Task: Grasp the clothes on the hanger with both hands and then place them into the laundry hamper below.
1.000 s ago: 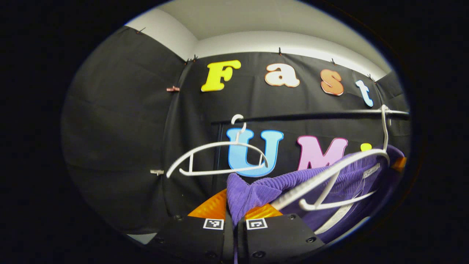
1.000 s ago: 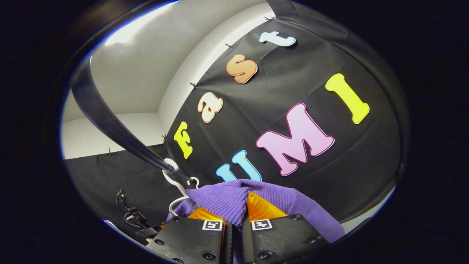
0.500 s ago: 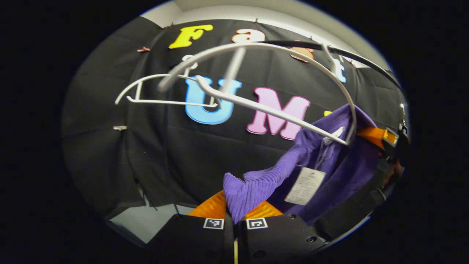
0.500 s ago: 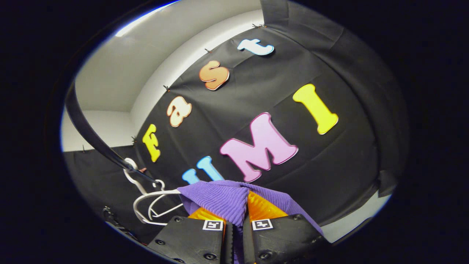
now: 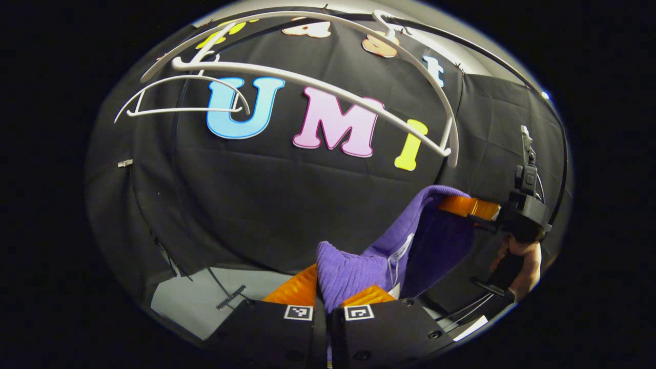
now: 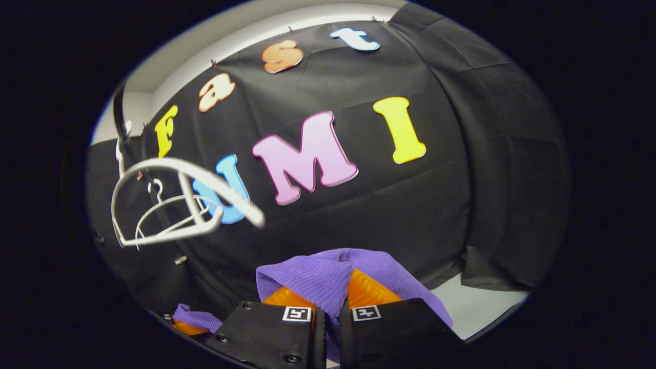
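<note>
Purple ribbed knit garment (image 5: 410,246) is off the white plastic hanger (image 5: 328,87) and slung between both tongs, well below the hanger's bare arms.

Left tongs (image 5: 328,302): fingers nearly together, a fold of the knit pinched between them. Right tongs (image 6: 328,302): same, closed down on a bunched fold. From the left gripper view the right tongs (image 5: 469,207) also show farther off, clamped on the other shoulder of the garment, with a hand (image 5: 523,261) on the handle below.

A second white hanger (image 5: 179,100) hangs empty on the dark rail (image 5: 492,56) behind. In the right gripper view the nearer hanger (image 6: 179,200) looks tilted, probably swinging free.

Step in hand, as I read it: the carry down to the hamper. Hamper isn't visible, so can't say how far off it is.

To do it well:
- keep both pinches tight, the knit is stretchy and could creep out
- lower both ends level, so the slack middle goes in first
- keep clear of the hanger hooks on the way down
- bring the tongs closer together before release, so the sleeves don't drape over the rim
</note>
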Tool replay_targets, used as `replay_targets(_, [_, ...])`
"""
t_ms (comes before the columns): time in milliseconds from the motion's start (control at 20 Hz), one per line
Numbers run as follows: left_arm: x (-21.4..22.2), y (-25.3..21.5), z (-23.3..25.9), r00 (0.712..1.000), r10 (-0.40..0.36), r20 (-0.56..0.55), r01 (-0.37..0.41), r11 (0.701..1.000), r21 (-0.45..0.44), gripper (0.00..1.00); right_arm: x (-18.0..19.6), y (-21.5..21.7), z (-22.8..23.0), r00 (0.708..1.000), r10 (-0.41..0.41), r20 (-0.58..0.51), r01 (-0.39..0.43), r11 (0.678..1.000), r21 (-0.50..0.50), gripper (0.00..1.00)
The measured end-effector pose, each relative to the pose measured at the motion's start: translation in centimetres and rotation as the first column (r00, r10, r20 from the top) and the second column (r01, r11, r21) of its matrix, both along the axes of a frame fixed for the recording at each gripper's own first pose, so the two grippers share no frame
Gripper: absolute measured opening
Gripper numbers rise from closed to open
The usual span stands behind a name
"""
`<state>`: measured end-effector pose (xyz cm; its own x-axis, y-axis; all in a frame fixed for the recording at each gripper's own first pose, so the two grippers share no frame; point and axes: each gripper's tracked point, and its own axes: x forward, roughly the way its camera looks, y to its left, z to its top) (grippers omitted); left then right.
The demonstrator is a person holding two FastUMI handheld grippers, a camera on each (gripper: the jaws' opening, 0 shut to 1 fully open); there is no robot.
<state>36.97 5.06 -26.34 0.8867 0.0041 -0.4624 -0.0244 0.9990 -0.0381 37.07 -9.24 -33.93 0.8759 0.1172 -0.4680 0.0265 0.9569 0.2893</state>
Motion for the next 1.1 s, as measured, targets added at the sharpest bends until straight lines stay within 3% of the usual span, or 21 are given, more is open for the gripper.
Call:
replay_targets(150, [-1.6,0.4,-3.5,0.996,0.027,-0.080,-0.029,0.999,-0.031,0.08,-3.5,3.8,-3.2,0.987,0.108,-0.122,-0.103,0.993,0.048,0.14])
replay_targets(350, [-3.4,1.2,-7.0,0.976,0.088,-0.200,-0.107,0.991,-0.083,0.08,-9.2,9.8,-6.8,0.938,0.216,-0.270,-0.169,0.968,0.187,0.15])
replay_targets(450, [-4.1,1.6,-8.7,0.959,0.113,-0.261,-0.141,0.986,-0.091,0.08,-11.9,12.9,-8.6,0.889,0.300,-0.346,-0.224,0.944,0.241,0.15])
replay_targets(600, [-5.6,2.9,-11.8,0.916,0.151,-0.370,-0.194,0.978,-0.082,0.08,-15.9,15.1,-11.7,0.781,0.422,-0.460,-0.371,0.906,0.202,0.15])
replay_targets(750, [-7.5,3.6,-14.5,0.852,0.174,-0.494,-0.264,0.957,-0.118,0.08,-18.5,14.2,-14.7,0.689,0.451,-0.568,-0.449,0.880,0.155,0.15])
replay_targets(850, [-8.5,3.7,-16.0,0.814,0.179,-0.553,-0.296,0.946,-0.130,0.08,-19.3,14.0,-15.4,0.653,0.457,-0.604,-0.468,0.871,0.153,0.15])
replay_targets(1100, [-8.3,3.9,-17.0,0.790,0.179,-0.586,-0.292,0.951,-0.104,0.11,-19.6,14.4,-16.4,0.615,0.468,-0.635,-0.519,0.846,0.121,0.15])
